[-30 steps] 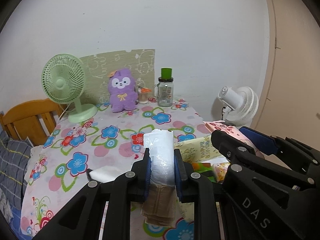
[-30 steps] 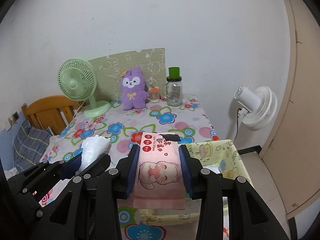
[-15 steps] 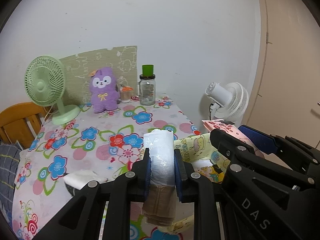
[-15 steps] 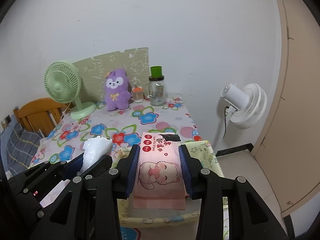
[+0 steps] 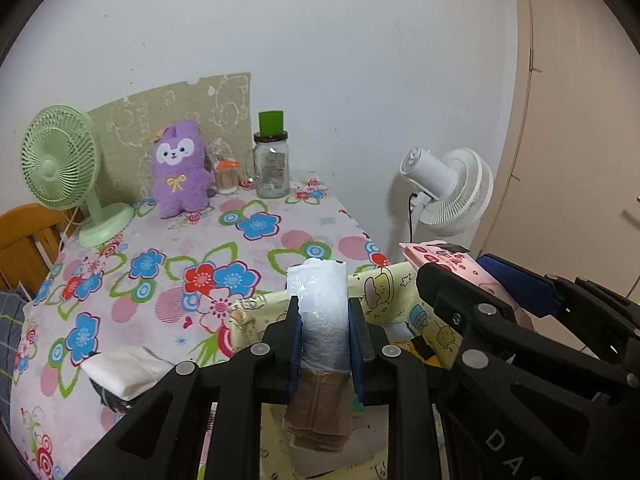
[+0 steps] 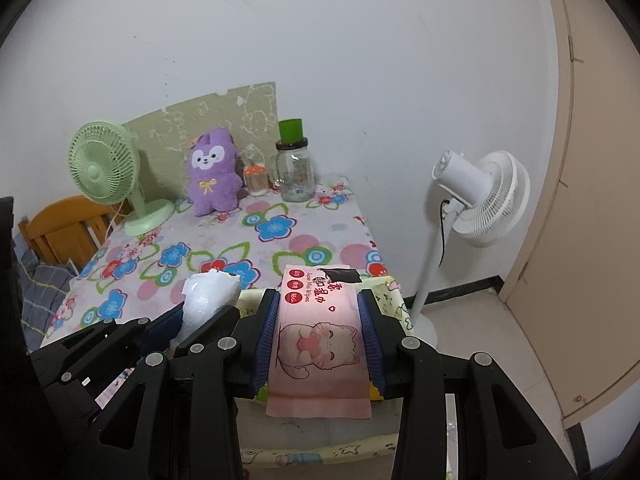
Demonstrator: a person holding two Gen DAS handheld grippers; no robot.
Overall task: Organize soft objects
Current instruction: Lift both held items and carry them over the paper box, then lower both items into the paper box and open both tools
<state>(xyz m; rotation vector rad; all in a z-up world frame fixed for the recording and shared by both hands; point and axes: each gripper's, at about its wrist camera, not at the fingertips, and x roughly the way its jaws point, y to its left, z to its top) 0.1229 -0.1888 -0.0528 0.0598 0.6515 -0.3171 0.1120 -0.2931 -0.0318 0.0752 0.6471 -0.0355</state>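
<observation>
Left gripper [image 5: 325, 332] clamped on a plastic-wrapped roll [image 5: 322, 304], right gripper [image 6: 319, 332] clamped on a pink wipes pack [image 6: 318, 340] — both held over the yellow fabric bin [image 6: 390, 300], neither dropped in yet. Left of the bin a white folded cloth [image 5: 124, 368] lies on the tabletop [image 5: 280, 240], unsorted. Far beyond the bin, the purple plush [image 5: 180, 168] stands by the wall — likely next.

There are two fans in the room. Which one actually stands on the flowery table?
The green fan, standing on the table beside the purple plush toy. The white fan stands on a pole on the floor, right of the table.
</observation>
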